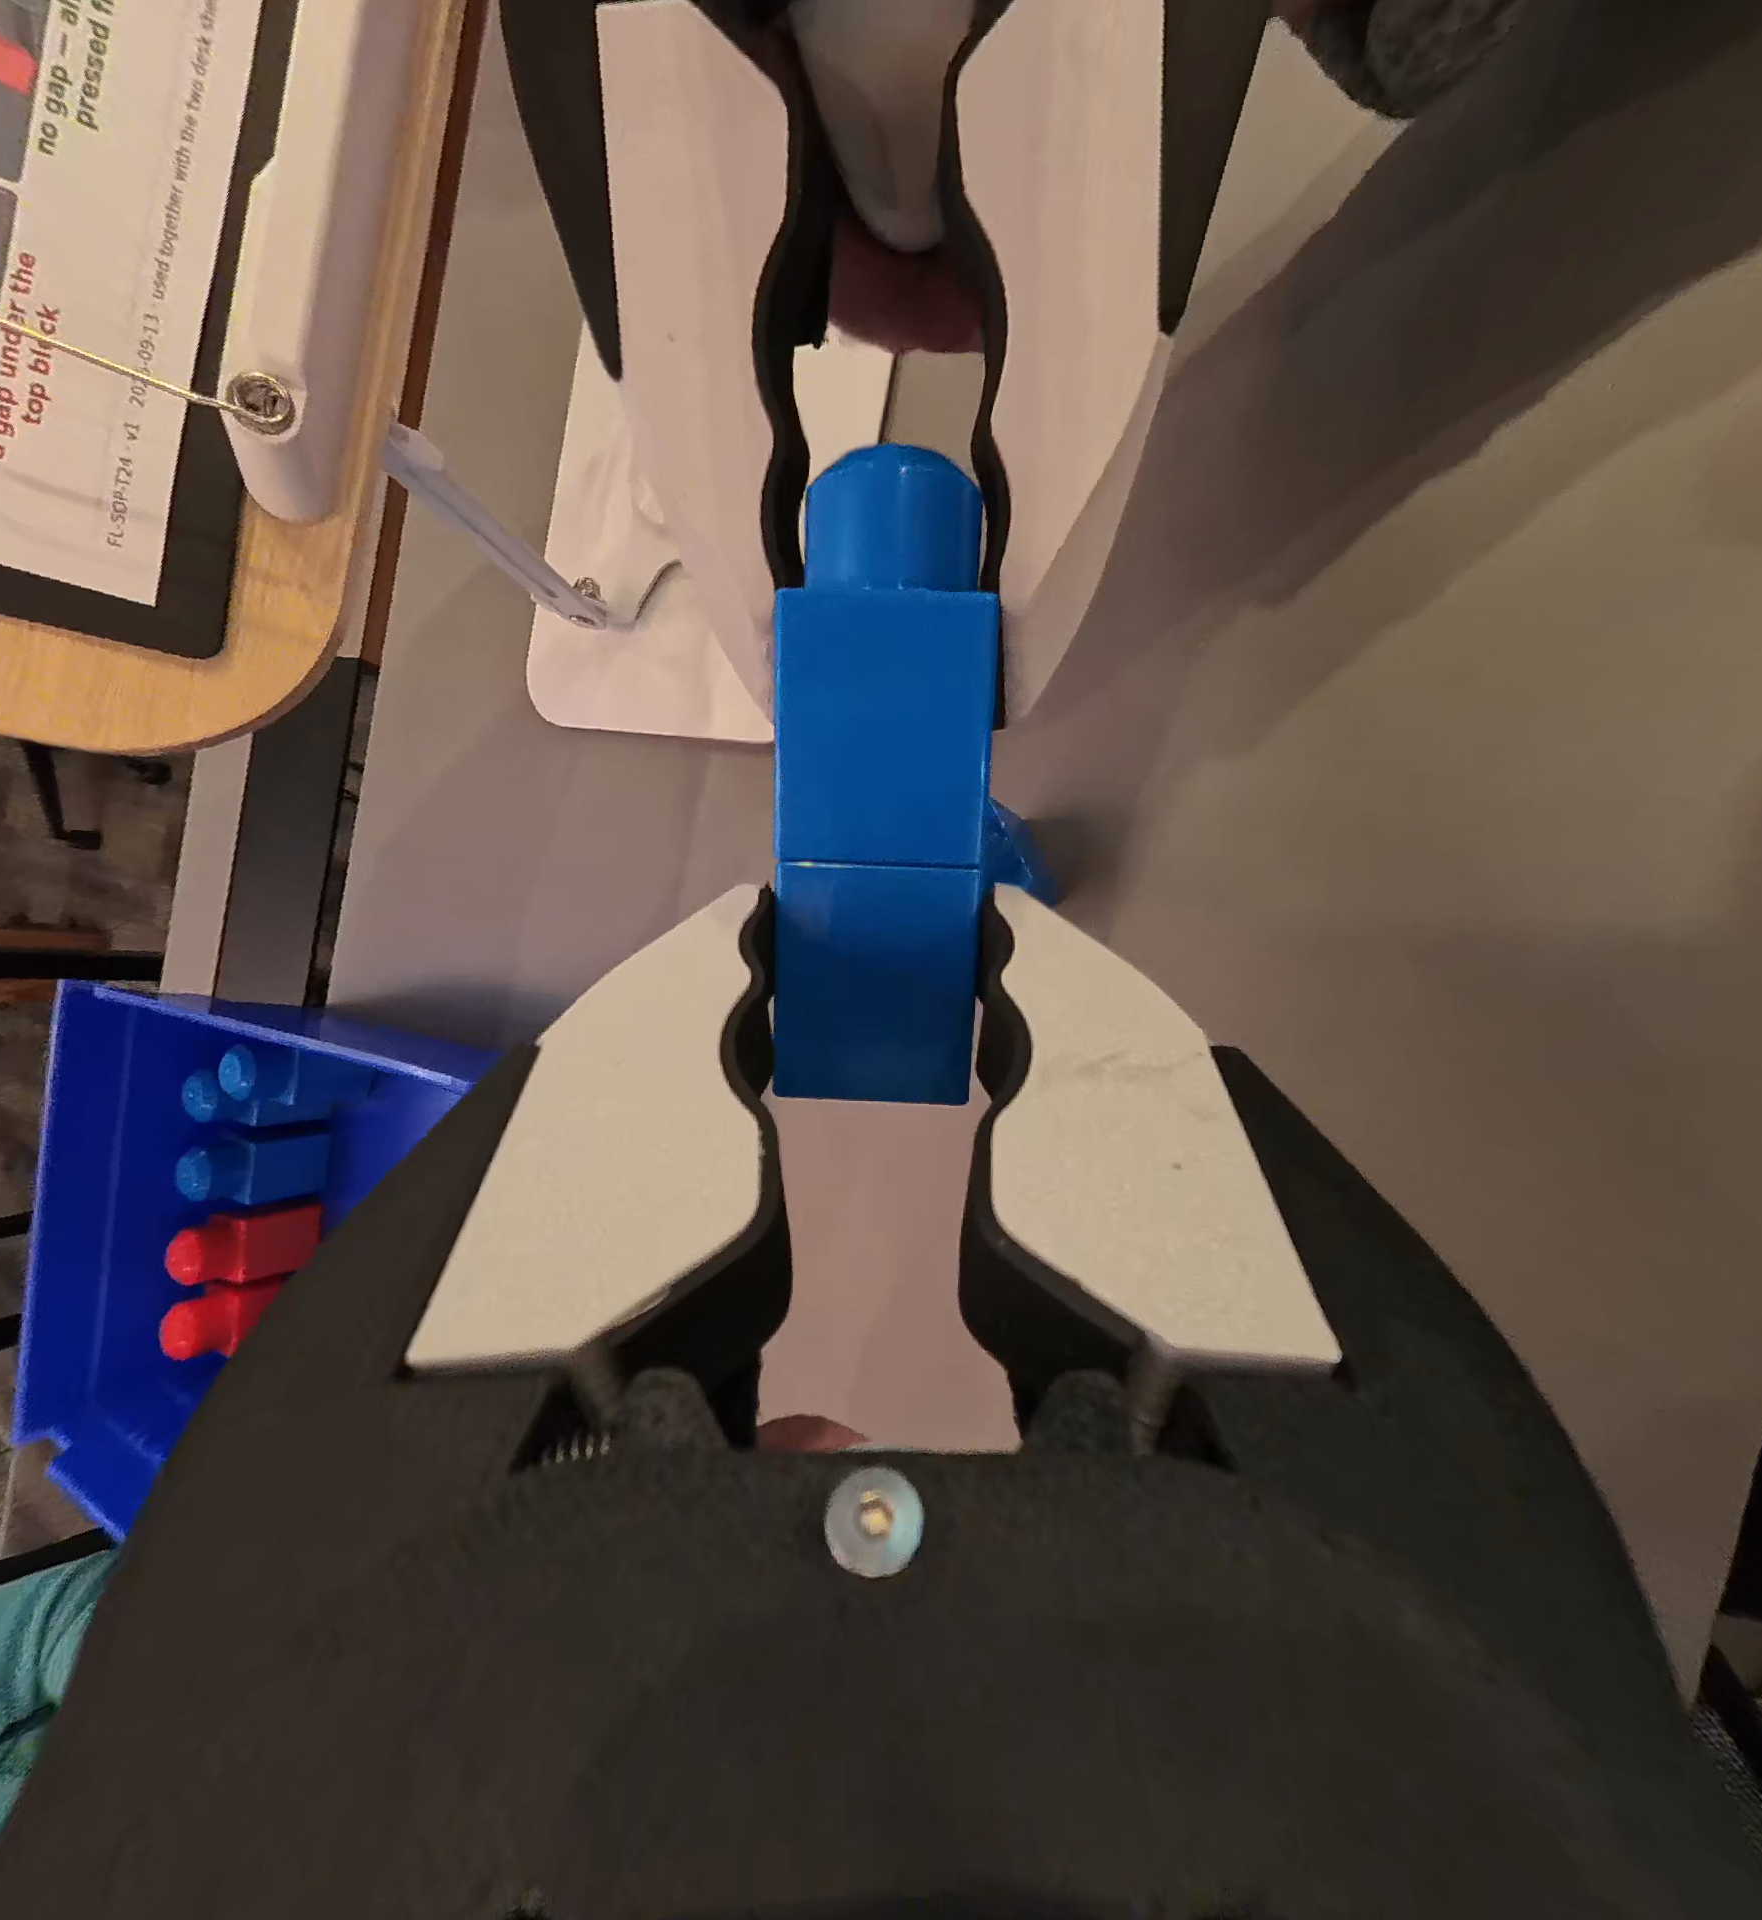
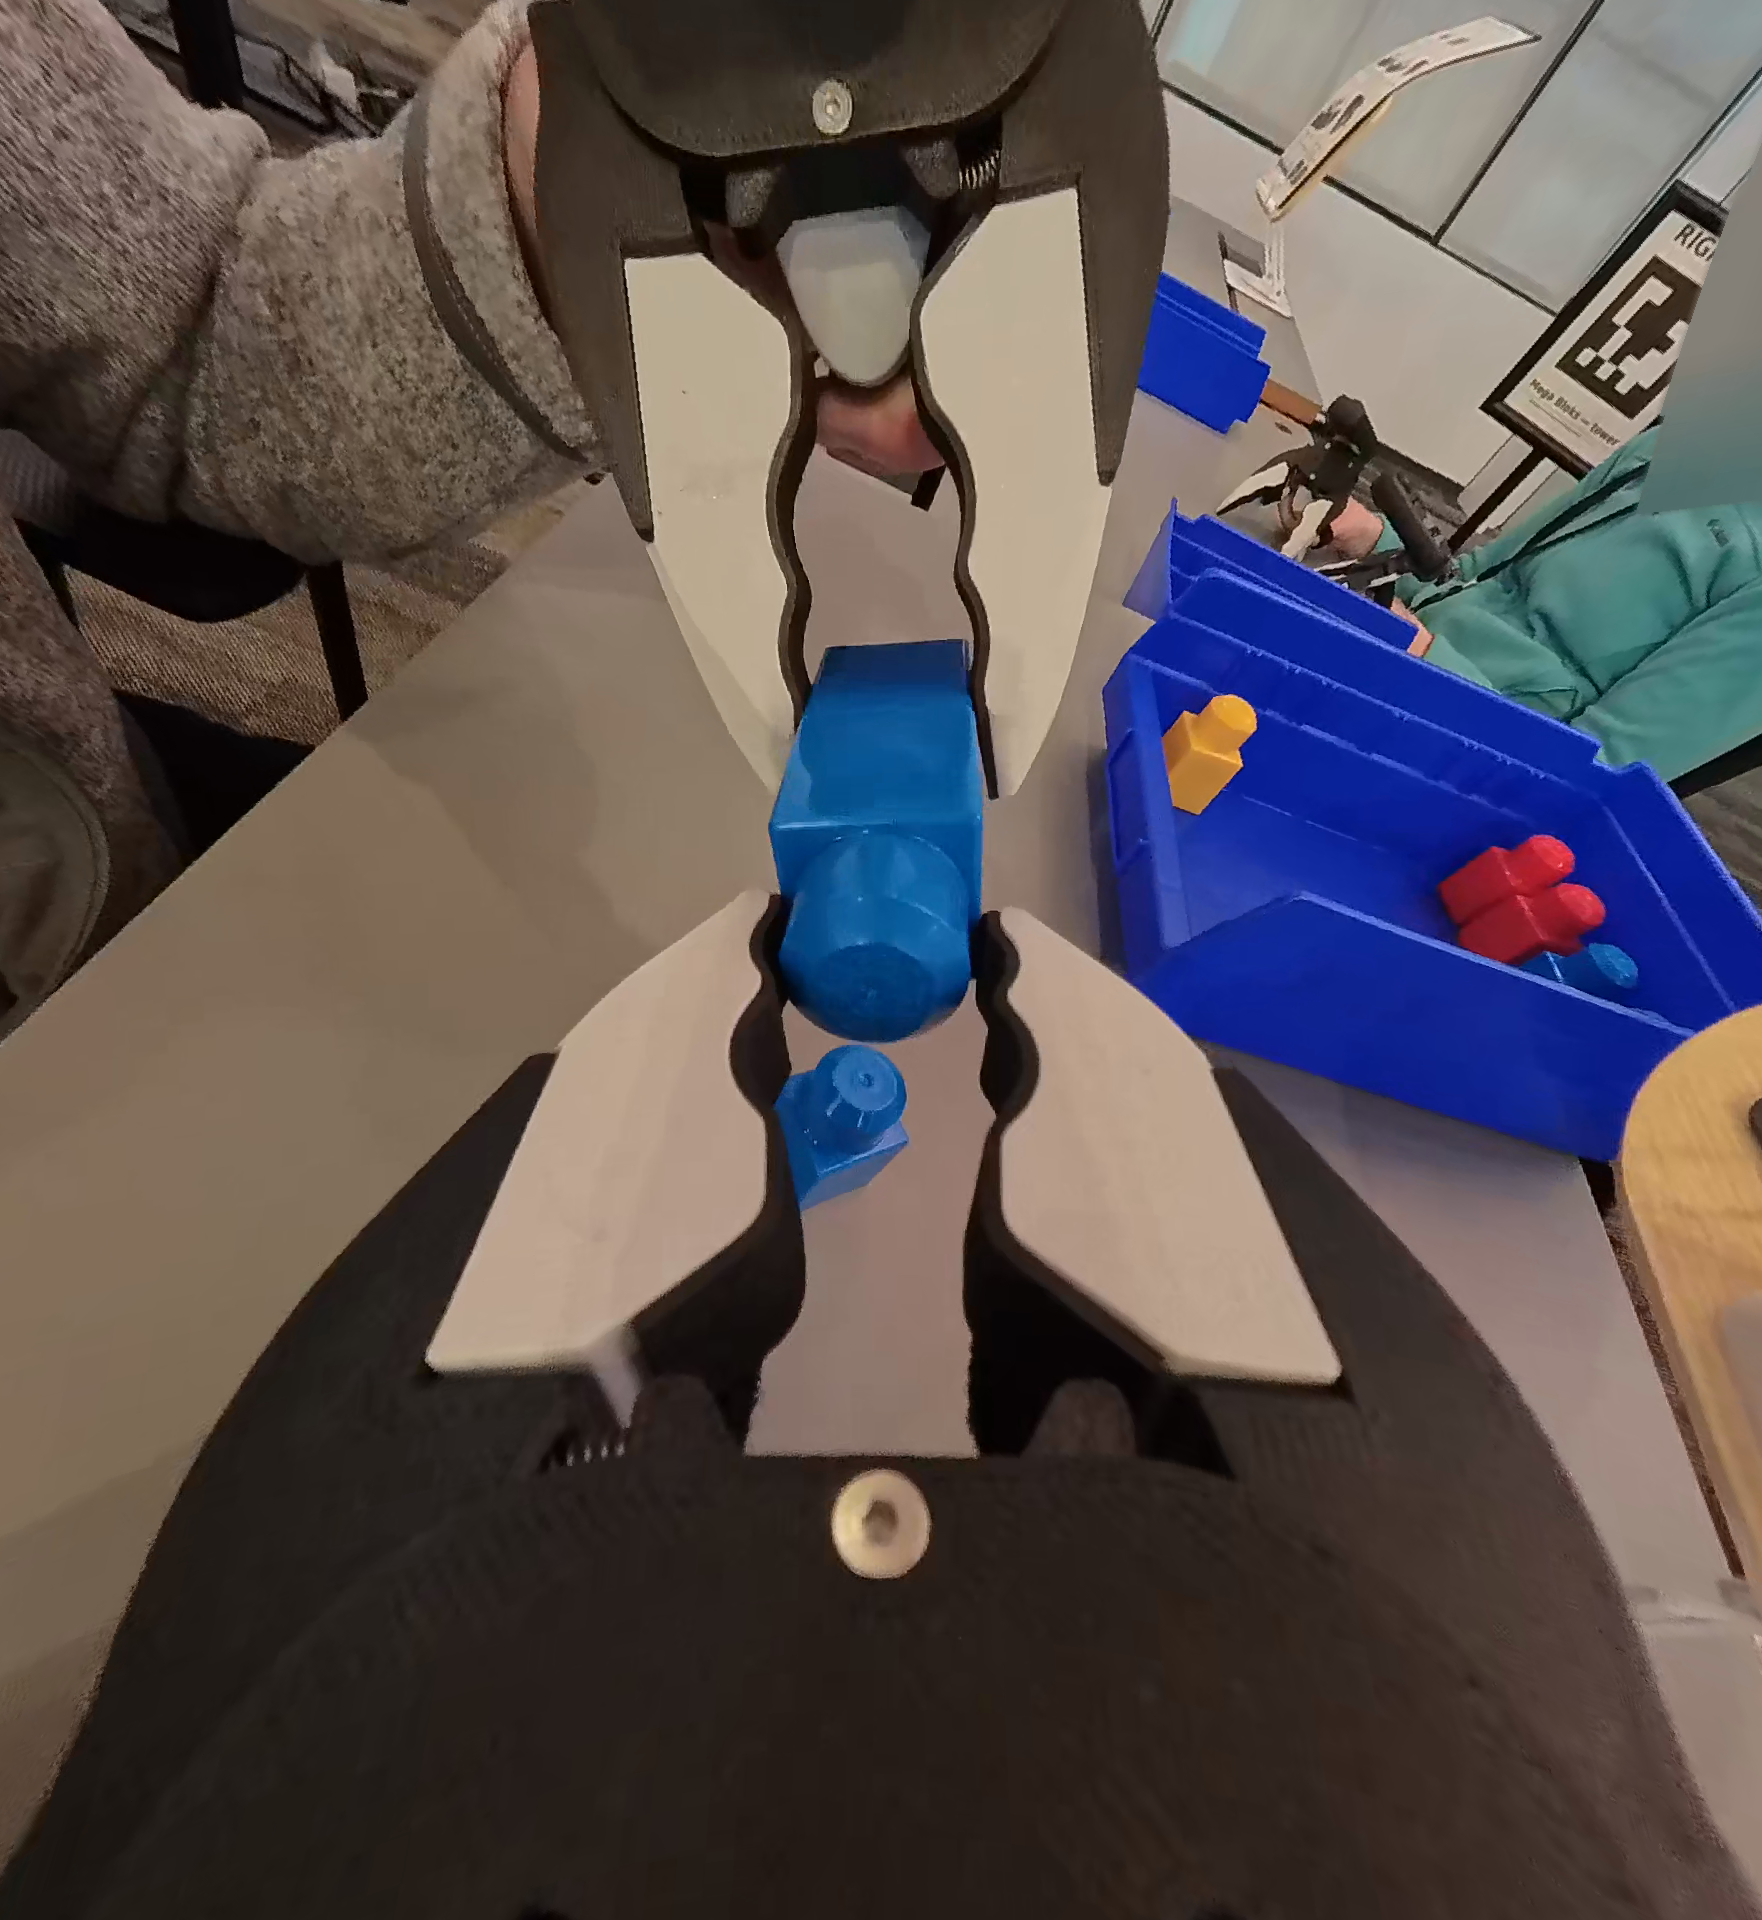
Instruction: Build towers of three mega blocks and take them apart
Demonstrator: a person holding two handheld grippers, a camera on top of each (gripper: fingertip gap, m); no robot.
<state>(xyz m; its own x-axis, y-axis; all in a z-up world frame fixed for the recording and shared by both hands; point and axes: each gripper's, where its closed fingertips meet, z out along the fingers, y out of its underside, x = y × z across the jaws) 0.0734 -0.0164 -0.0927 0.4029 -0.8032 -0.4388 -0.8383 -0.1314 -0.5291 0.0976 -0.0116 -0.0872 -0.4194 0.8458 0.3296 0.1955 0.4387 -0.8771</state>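
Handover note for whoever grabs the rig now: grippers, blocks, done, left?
Left gripper: shut on the lower blue block of a two-block stack.
Right gripper: shut on the stud of the upper blue block.
Loose blue block lies on the table; yellow and red blocks sit in the blue bin.
Done: two joined. Whether building or separating, cannot tell.

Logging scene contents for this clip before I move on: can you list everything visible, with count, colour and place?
Joined blue blocks: two, blue, held in the air between both grippers.
Loose blue block: one, blue, on the table below.
Table: one, grey.
Bin: one, blue, right of the grippers; more blue bins behind it.
Yellow block: one, in the bin.
Red blocks: two, in the bin.
Instruction sheet: one, on a wooden board.
Left gripper: clamps the lower block.
Right gripper: clamps the stud end.
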